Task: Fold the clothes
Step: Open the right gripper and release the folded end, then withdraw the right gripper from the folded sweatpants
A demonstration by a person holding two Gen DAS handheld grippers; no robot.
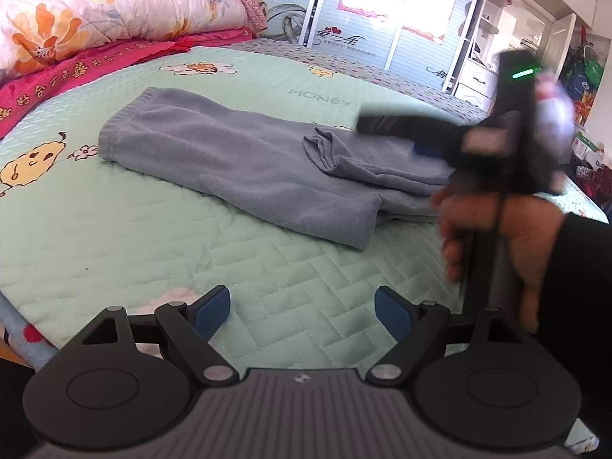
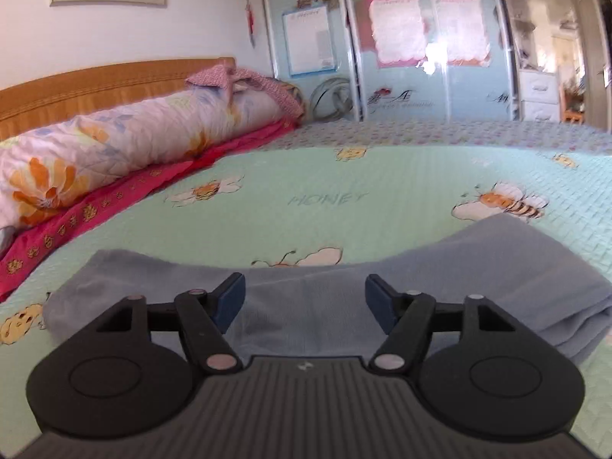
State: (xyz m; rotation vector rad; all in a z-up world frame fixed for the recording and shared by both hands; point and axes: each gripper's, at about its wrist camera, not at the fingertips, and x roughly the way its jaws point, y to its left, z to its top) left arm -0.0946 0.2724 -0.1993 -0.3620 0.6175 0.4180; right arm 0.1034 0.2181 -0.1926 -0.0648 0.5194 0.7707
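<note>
Two grippers work over a bed covered with a mint-green quilted bedspread [image 1: 126, 229] printed with bees and the word HONEY. Grey-blue trousers [image 1: 237, 157] lie folded lengthwise near the middle of it, elastic waistband toward the pillow end and the legs bunched toward the other end. The left gripper [image 1: 302, 311] hovers over bare bedspread just short of the trousers, jaws released and gripping nothing. The right gripper [image 2: 304, 300], held in the person's right hand [image 1: 497, 237], sits low over the trousers [image 2: 478, 267], its jaws likewise spread wide with cloth beneath them. A flowered quilt roll [image 1: 95, 19] lies along the headboard on a pink sheet [image 1: 76, 70].
</note>
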